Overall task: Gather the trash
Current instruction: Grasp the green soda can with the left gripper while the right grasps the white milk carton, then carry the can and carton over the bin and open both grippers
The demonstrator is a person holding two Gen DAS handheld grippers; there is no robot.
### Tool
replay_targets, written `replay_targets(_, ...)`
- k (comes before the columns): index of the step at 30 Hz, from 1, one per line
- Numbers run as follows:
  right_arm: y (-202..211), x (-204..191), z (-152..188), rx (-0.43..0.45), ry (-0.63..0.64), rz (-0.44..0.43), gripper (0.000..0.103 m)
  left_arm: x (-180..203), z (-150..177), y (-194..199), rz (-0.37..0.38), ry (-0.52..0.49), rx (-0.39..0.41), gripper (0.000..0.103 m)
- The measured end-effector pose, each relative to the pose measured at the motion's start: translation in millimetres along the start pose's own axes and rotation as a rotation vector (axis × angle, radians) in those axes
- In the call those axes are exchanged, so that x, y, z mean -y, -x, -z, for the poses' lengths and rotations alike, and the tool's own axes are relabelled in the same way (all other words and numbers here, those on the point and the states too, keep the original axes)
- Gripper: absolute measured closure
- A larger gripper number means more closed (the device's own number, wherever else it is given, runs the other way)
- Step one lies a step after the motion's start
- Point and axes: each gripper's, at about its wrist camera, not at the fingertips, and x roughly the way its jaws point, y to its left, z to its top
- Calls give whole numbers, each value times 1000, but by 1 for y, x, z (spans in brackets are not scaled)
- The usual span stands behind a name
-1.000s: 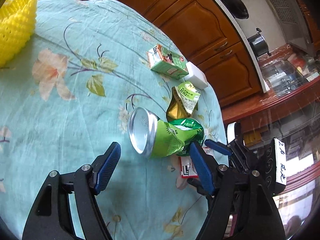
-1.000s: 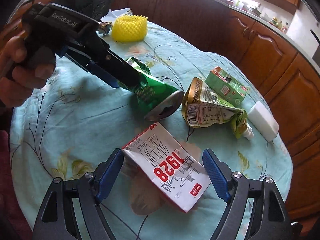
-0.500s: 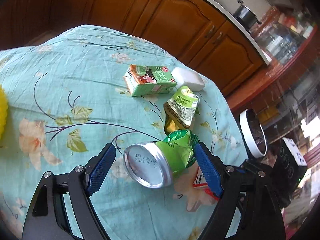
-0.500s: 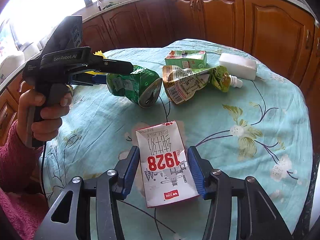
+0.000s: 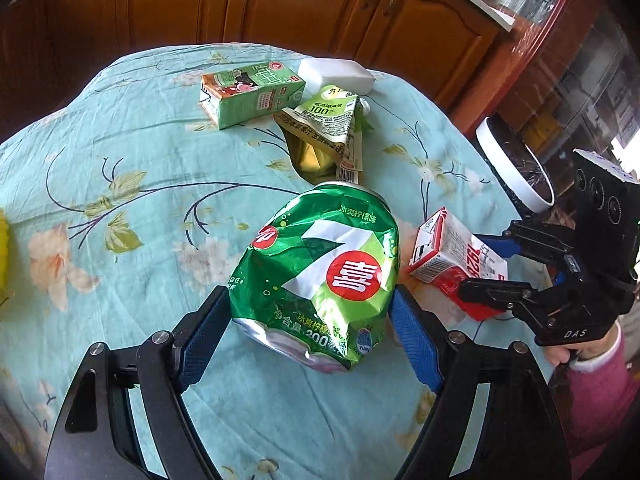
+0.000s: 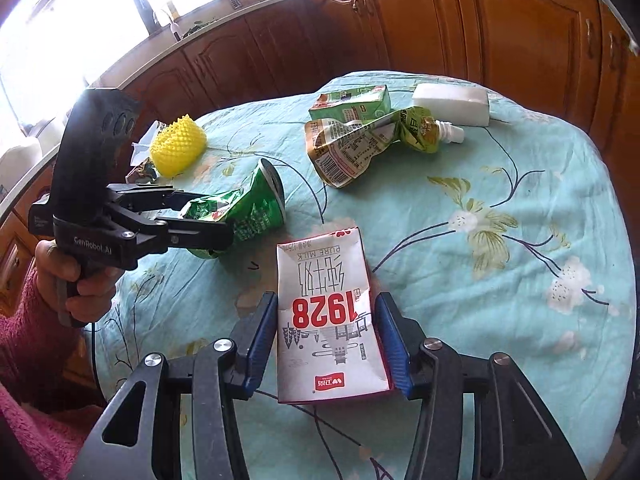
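Since a second ago both jaws had closed: left gripper [image 5: 310,336] clamped the crushed can [image 5: 320,280], right gripper [image 6: 326,354] pinched the milk carton [image 6: 330,316], both just above the counter [image 6: 500,280]. Both pieces looked ready for the bin [image 5: 516,168].

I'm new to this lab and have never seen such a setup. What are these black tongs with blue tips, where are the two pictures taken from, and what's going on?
These are hand-held grippers, one in each of a person's hands. Each carries a camera looking along its own jaws, so each picture shows one tool from behind and the other from outside.

The left gripper has its jaws closed on a crushed green can. The right gripper clamps a white and red milk carton.

On the flowered tablecloth there remain a green drink carton, a crumpled juice pouch, a white block and a yellow foam net.
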Motion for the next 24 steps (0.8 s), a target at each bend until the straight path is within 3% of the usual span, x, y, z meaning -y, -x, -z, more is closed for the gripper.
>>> replay_targets(8, 7, 7, 7, 12, -47, 14, 55, 6, -10, -6, 15, -16, 11, 23)
replay_targets(18, 42, 32, 27, 112, -208, 10, 56, 31, -2, 7, 79, -24, 74, 27)
replay_targets(24, 63, 41, 35, 171, -272, 16, 56, 54, 4, -7, 82, -62, 31, 27)
